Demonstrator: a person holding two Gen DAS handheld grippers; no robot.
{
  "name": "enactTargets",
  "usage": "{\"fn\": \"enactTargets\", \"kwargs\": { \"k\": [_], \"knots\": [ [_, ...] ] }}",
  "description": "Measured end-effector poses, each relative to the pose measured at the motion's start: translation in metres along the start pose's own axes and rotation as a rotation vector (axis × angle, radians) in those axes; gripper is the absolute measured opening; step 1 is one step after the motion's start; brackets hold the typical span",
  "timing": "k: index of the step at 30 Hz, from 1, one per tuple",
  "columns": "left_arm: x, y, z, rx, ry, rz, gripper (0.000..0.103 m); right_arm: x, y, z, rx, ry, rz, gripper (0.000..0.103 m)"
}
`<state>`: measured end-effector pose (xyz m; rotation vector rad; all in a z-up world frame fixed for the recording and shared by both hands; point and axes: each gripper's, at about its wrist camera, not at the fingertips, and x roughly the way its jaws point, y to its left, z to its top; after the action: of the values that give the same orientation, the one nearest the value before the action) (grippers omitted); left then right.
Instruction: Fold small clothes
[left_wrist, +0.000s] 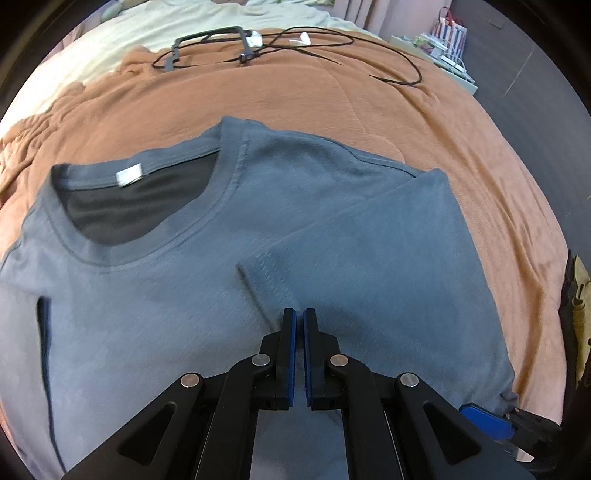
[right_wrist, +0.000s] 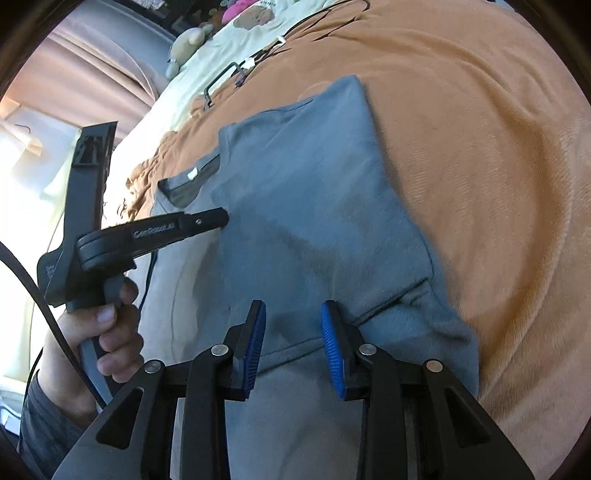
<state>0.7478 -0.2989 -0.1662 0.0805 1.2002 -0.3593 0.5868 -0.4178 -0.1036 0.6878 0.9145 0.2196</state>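
shirt (left_wrist: 155, 306) lies flat on the orange blanket (left_wrist: 332, 103), front side up, with one sleeve (left_wrist: 369, 254) already folded inward across the chest. taking the neck opening (left_wrist: 140, 206) as the landmark: the white label (left_wrist: 129, 174) sits on its far rim, the folded sleeve lies just to its right in the left wrist view, and the black cable (left_wrist: 388, 70) is strewn well beyond it toward the pale bedding. the shirt's long axis runs from that collar back toward the person, collar pointing away, so the next fold probably goes along that line.

the left gripper (left_wrist: 299, 317) hovers low over the sleeve's hem on the near side of the collar, its blue pads pressed together with no cloth between them; i judge it is there to pin or smooth the fold. the right gripper (right_wrist: 293, 314) has its pads apart, straddling the sleeve hem, farther from the collar; whether they touch cloth i cannot tell.
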Motion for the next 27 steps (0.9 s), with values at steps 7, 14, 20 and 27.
{"fn": "enactTargets", "kwargs": {
  "k": [7,14,20,27],
  "knots": [
    [-0.039,0.023,-0.022,-0.021,-0.007,0.018,0.003,-0.030,0.032,-0.001,-0.105,-0.071,-0.032,0.028],
    [-0.119,0.062,-0.052,-0.096,-0.049,0.055,0.044,-0.052,0.063,-0.010,-0.187,-0.158,-0.115,0.069],
    [-0.206,0.099,-0.094,-0.188,-0.177,0.131,0.099,-0.102,0.079,-0.030,-0.207,-0.240,-0.149,0.090],
    [-0.296,0.141,-0.139,-0.237,-0.258,0.140,0.100,-0.121,0.105,-0.076,-0.244,-0.206,-0.152,0.096]
  ]
}}
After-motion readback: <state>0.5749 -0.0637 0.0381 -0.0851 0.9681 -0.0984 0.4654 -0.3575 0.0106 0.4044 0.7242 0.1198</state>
